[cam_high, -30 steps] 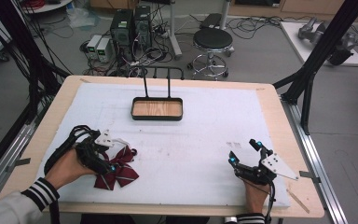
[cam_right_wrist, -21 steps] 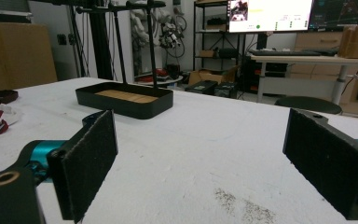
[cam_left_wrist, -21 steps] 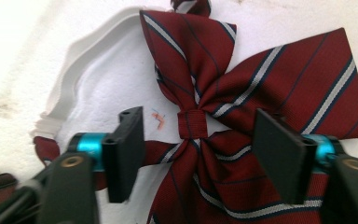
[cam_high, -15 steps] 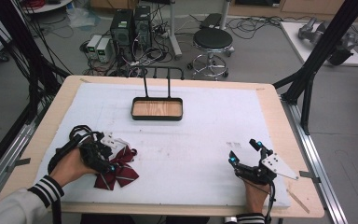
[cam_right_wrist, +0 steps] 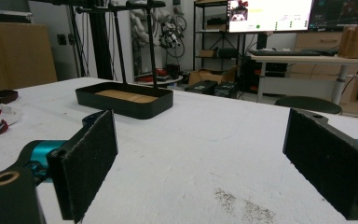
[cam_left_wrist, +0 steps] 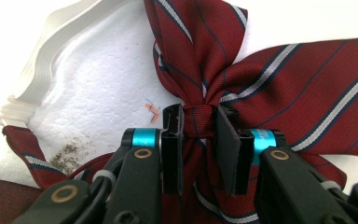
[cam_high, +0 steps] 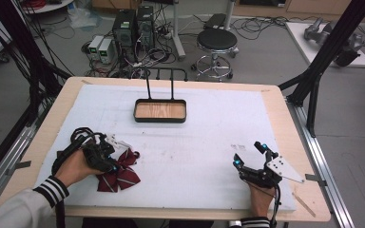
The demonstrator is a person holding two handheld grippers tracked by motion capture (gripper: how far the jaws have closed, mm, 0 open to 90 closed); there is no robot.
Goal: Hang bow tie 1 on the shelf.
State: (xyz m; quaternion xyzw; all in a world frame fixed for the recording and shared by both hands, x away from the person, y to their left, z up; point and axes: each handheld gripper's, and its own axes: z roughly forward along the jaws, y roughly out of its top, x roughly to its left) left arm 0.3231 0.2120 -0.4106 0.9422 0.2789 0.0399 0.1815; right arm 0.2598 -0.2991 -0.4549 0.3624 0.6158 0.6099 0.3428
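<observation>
left hand-held gripper (cam_left_wrist: 199,140): jaws pinch knot of striped maroon fabric bow tie (cam_left_wrist: 261,88) | right hand-held gripper (cam_right_wrist: 205,163): wide open, empty, over white foam surface (cam_right_wrist: 205,135)

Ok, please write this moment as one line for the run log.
left gripper: jaws around bow tie knot | right gripper: open, idle over table | tray: empty

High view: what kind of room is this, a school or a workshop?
Probably a robotics lab. Computer towers and tangled cables sit on the floor behind the table, and a monitor glows on a desk.
</observation>
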